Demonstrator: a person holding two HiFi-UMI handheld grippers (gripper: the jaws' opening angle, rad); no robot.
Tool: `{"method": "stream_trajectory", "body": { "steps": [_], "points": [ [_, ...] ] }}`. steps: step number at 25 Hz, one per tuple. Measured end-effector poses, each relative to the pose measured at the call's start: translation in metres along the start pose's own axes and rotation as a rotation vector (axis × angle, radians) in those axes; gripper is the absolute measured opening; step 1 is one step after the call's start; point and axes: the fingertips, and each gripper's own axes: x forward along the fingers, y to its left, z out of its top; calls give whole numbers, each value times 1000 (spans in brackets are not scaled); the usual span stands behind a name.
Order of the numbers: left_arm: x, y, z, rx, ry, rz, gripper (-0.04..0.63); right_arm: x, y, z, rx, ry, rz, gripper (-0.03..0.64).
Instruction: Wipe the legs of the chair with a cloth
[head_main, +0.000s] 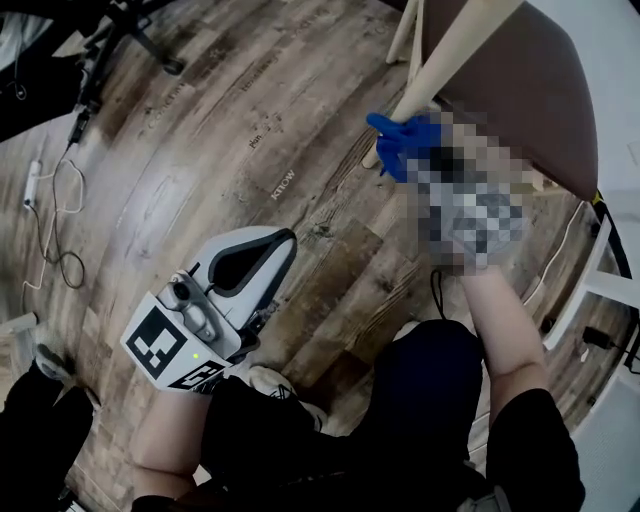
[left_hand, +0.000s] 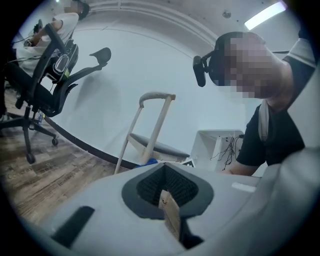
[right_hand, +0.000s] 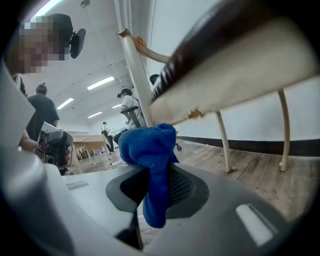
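Our right gripper (right_hand: 151, 196) clamps the cloth (head_main: 404, 146) against one chair leg (head_main: 447, 62) under the seat (head_main: 520, 95). The left gripper (left_hand: 168, 199) idles, jaws together, empty. Wiping looks barely begun; other legs remain, we judge.

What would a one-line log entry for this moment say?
left gripper: shut, idle low | right gripper: shut on blue cloth | blue cloth: against chair leg

Chair seat (head_main: 520, 90) partly beyond frame (top edge)
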Motion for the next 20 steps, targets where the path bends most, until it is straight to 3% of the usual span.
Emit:
{"method": "stream_trajectory", "body": {
  "steps": [8, 20],
  "points": [
    [-20, 19, -12, -5, 38, 73, 5, 23, -64, -101, 45, 145, -74, 87],
    [-35, 31, -22, -16, 73, 151, 5, 58, -104, -241, 66, 453, -139, 87]
  ]
}}
